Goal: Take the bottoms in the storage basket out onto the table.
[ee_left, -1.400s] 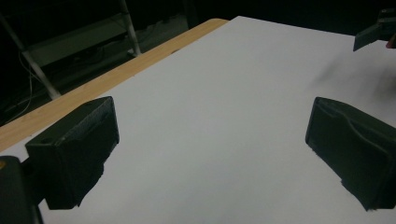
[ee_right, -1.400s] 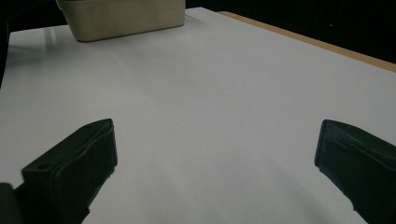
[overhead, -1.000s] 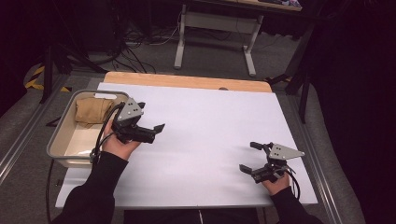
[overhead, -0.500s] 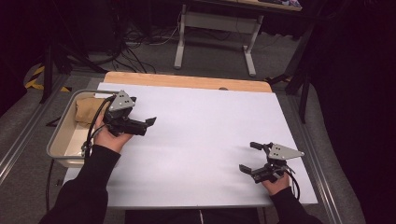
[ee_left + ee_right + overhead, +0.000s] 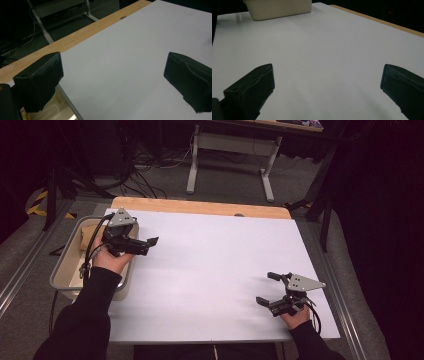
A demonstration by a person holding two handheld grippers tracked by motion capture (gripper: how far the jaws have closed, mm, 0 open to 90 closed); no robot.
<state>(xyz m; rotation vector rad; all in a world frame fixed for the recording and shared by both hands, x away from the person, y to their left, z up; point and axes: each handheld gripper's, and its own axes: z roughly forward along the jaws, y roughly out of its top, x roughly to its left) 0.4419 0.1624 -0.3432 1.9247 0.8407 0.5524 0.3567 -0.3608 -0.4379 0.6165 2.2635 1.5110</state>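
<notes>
Left tongs now nearer tray

— What's the room like?
— Dim. Grey floor, tangled black cables, a white metal stand behind the table.
— And the table?
— White top, wooden far edge — yellow-black tape at left.

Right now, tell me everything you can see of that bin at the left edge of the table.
The bin is a shallow rectangular tub, cream inside with a greyish rim and rounded corners, looking like plastic. It stands upright at the table's left edge, partly on the white sheet. A tan bundle lies at its far end. The left gripper hovers above it, jaws open.
</notes>
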